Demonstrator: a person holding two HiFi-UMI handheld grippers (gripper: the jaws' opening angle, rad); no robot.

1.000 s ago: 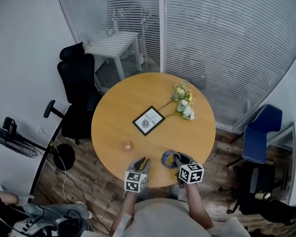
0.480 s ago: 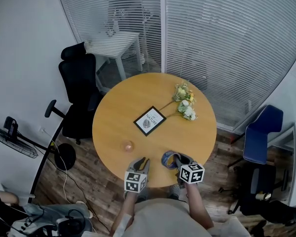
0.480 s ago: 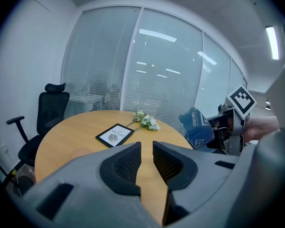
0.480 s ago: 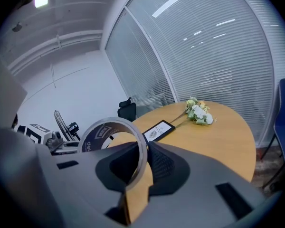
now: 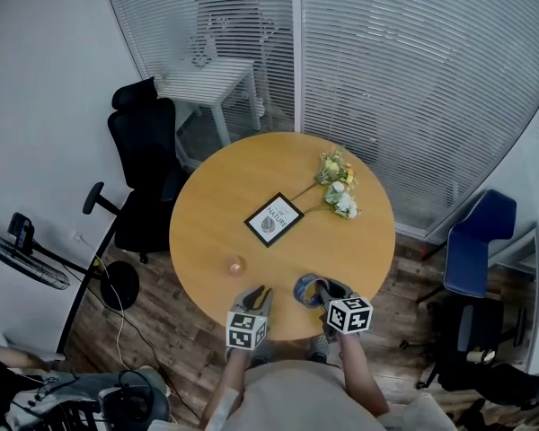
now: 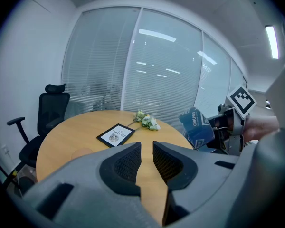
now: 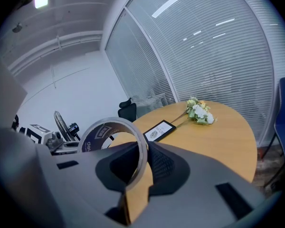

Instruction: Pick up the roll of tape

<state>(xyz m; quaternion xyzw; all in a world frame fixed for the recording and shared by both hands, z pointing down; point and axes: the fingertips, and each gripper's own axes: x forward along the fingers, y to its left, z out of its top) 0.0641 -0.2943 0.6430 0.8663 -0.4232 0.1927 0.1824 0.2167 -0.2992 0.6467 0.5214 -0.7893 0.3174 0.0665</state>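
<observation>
Blue-lined roll of tape (image 7: pixel 97 133), pinched by its thin wall in the right gripper (image 7: pixel 142 148) above the table (image 5: pixel 216 223) edge, may pivot loose and fall.

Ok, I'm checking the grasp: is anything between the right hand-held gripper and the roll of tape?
Nothing visible does. The roll of tape stands upright between the jaws of the right hand-held gripper, which are closed on its wall.
</observation>
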